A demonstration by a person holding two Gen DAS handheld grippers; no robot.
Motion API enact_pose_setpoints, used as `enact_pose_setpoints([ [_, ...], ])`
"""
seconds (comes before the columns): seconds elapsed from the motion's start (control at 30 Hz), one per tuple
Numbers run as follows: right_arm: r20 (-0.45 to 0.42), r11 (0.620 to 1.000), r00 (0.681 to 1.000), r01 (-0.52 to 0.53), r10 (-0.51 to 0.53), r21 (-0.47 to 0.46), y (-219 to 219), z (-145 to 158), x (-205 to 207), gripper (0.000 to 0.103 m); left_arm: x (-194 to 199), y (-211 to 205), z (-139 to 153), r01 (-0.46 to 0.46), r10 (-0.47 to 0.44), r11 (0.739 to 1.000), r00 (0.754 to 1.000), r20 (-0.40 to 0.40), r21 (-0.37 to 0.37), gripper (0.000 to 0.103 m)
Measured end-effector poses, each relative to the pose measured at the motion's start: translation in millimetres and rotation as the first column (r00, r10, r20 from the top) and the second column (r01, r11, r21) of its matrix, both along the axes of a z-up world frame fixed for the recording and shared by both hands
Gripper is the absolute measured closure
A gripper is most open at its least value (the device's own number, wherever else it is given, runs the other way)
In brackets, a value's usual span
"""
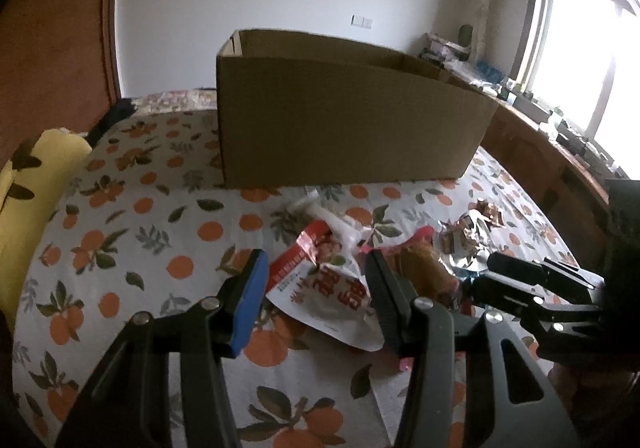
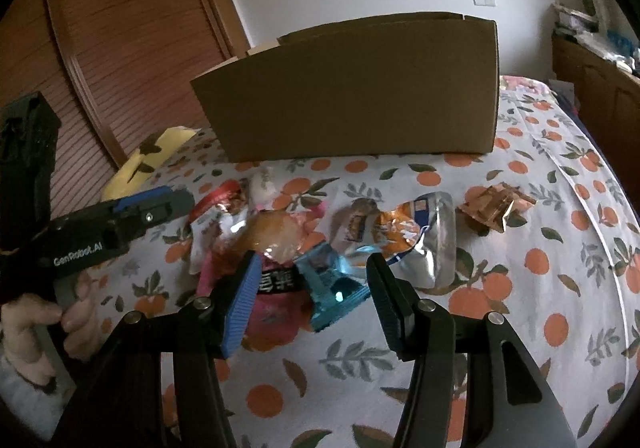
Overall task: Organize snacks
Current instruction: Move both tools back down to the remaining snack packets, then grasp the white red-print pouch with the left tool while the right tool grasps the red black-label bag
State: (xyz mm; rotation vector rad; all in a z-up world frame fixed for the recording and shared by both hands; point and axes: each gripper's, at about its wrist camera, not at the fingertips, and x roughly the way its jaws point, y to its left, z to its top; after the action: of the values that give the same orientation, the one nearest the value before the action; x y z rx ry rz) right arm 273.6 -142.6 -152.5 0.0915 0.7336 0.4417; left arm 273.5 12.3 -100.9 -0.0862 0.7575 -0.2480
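A heap of snack packets lies on the orange-print bedsheet [image 1: 140, 228] in front of an open cardboard box [image 1: 340, 127] [image 2: 360, 95]. My left gripper [image 1: 316, 300] is open just above a white-and-red pouch [image 1: 328, 288], one finger on each side and the pads clear of it. My right gripper [image 2: 314, 300] is open over a blue packet [image 2: 332, 288] and a pink packet [image 2: 276, 312]. A bun in clear wrap [image 2: 272, 232] lies just beyond them. Each gripper shows in the other's view: the right gripper [image 1: 488, 276], and the left gripper [image 2: 180, 201] with a hand [image 2: 40, 324] on its handle.
A silver-and-orange bag [image 2: 420, 240] and copper-brown wrappers [image 2: 496, 207] [image 1: 488, 211] lie to the right of the heap. A yellow pillow [image 1: 32, 187] sits at the bed's left edge by a wooden wardrobe [image 2: 120, 47]. A cluttered wooden desk [image 1: 560, 167] runs along the right under the window.
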Motion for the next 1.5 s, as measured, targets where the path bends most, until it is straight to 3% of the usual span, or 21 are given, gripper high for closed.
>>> enact_pose_setpoints([
  [0.5,-0.004,0.998,0.999,-0.043,0.043,0.049,-0.7,-6.0,3.3,0.045,20.6,-17.5,-26.2,-0.048,0.051,0.998,0.989,-0.141,0.027,0.052],
  [0.97,-0.001,0.995,0.998,-0.059,0.059,0.079,-3.8,-5.7,1.3,0.045,41.0,-24.8,-22.0,-0.132,0.139,0.99,0.98,-0.145,0.054,0.052],
  [1.13,-0.003,0.995,0.998,-0.059,0.059,0.076,-5.4,-5.0,1.8,0.045,58.7,-32.7,-28.4,-0.099,0.112,0.992,0.973,-0.2,0.075,0.052],
  [1.5,-0.011,0.996,0.997,-0.072,0.072,0.046,1.9,-4.2,4.5,0.045,54.0,-36.9,-30.3,-0.053,0.087,0.982,0.979,-0.186,0.18,0.048],
])
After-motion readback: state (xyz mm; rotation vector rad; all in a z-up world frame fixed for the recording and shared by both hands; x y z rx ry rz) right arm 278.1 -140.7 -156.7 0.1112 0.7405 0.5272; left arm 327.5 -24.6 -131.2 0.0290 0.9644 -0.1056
